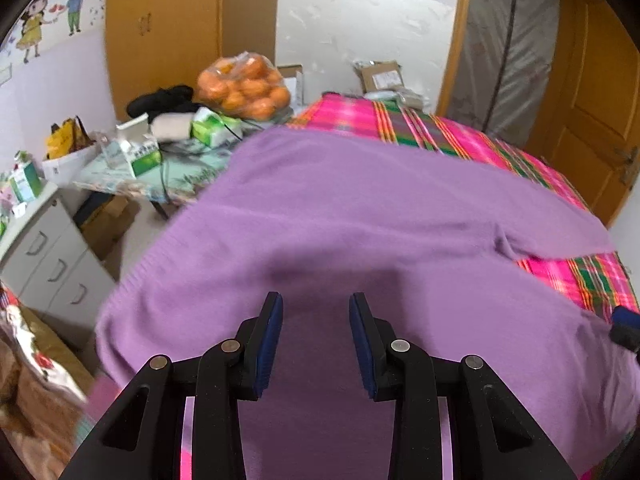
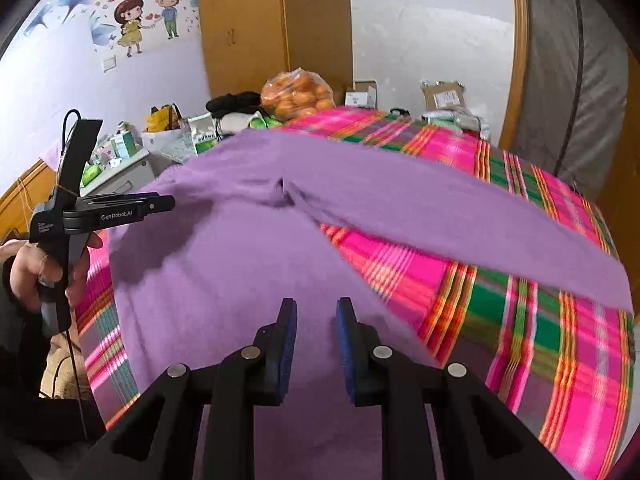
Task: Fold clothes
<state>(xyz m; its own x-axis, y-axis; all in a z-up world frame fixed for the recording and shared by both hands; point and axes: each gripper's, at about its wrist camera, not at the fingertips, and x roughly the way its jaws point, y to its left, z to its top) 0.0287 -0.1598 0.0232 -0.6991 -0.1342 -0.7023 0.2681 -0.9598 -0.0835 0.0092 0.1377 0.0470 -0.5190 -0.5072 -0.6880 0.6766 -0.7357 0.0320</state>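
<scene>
I am holding my left gripper [image 1: 316, 304] above the purple sweater [image 1: 360, 220] with its jaws standing well apart, nothing between the blue pads [image 1: 269, 344]. My right gripper [image 2: 317, 308] is hovering over the same garment with a narrower gap, also gripping nothing; I cannot tell whether either is touching the knit. In the right wrist view the left gripper [image 2: 160, 203] is showing from the side, a hand [image 2: 44, 268] wrapping its handle, and the white lettering "GenRobot.AI" is reading clearly on its black body.

The purple sweater [image 2: 240, 264] is lying spread flat on the bed, a soft, fine knit with a ribbed hem, one long sleeve [image 2: 460, 224] stretching out across the cover toward the right. Under it the bedspread [image 2: 500, 320] is showing as a woven plaid in hot pink, green and orange stripes.

Beyond the bed's far edge a clear plastic bag of oranges [image 1: 244, 88] is sitting on a cluttered side table beside green-and-white tissue packs [image 1: 214, 128], whose print I cannot read. A grey drawer cabinet [image 1: 52, 264] is standing at the left, wooden doors [image 1: 592, 120] are flanking the room, and a cartoon wall sticker [image 2: 148, 20] of two children is decorating the lilac wall.
</scene>
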